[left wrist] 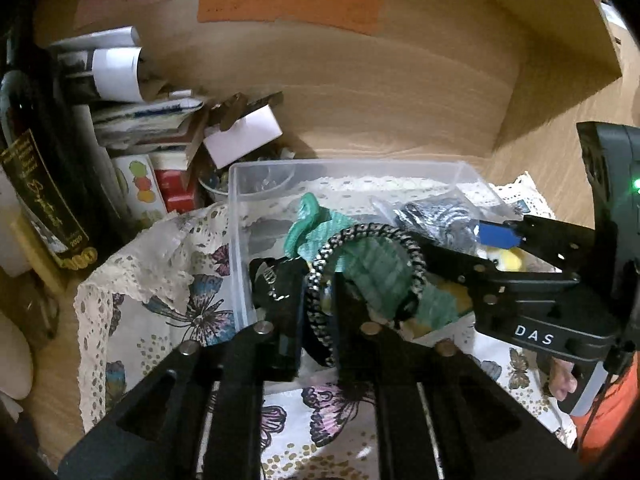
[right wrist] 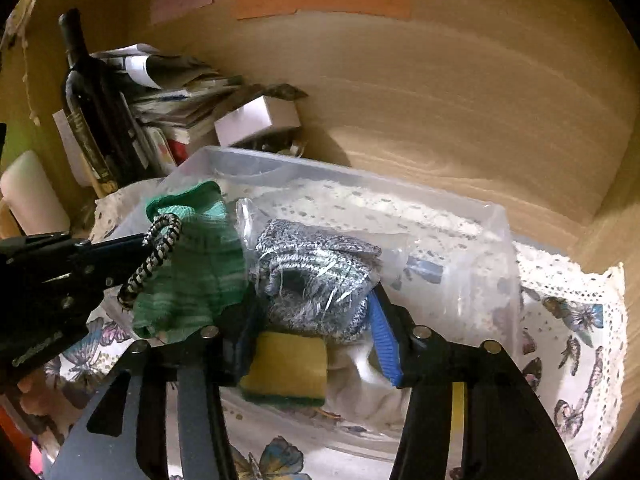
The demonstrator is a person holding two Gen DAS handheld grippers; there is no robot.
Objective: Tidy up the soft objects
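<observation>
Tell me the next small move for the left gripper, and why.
Probably open the left gripper and let go: it is shut on the braided cord, which, draped over the green cloth, already hangs above the clear bin.

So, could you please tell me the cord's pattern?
The cord is black-and-white braided, clearest in the left wrist view.

Clear glossy plastic bin (right wrist: pixel 460 216); knitted green cloth (right wrist: pixel 192 272); braided cord (left wrist: pixel 320 272); matt wood-grain counter (right wrist: pixel 440 120); lacy tablecloth (left wrist: pixel 132 280).

Bin (right wrist: pixel 500 216) right half free, clutter (right wrist: pixel 180 100) behind-left
</observation>
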